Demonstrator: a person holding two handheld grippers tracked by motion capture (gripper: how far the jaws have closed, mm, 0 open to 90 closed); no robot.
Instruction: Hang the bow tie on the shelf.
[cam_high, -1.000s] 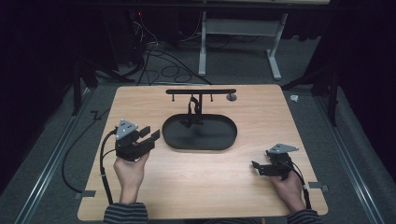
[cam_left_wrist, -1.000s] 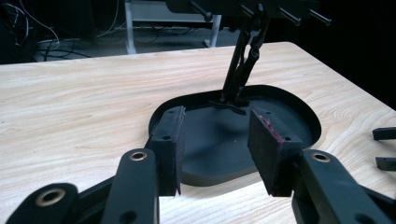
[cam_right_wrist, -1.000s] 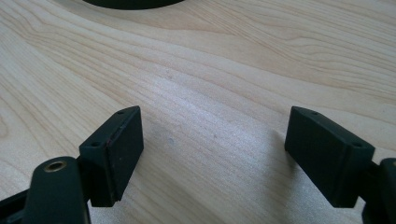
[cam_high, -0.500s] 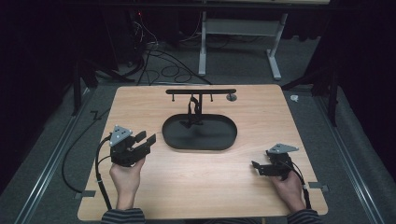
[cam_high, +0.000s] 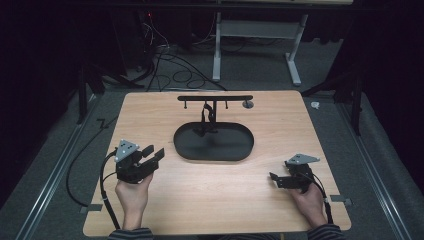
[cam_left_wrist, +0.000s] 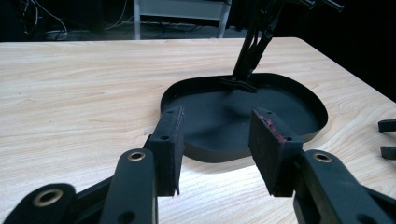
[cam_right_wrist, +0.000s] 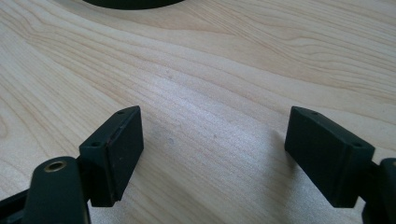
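Wooden table (cam_high: 220, 195): both claws, left (cam_high: 154, 153) and right (cam_high: 274, 180), gape empty near unlabelled black tray (cam_high: 235, 150).

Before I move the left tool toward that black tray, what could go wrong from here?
The left tool is open and empty, aimed at the black oval tray. The tray's rim is low and sits flat on the table, so the jaws may skid over it or push the tray away. The thin stand rises from the tray's far side; a deep reach could knock it. The right tool rests open well off to the side, too far to steady anything.
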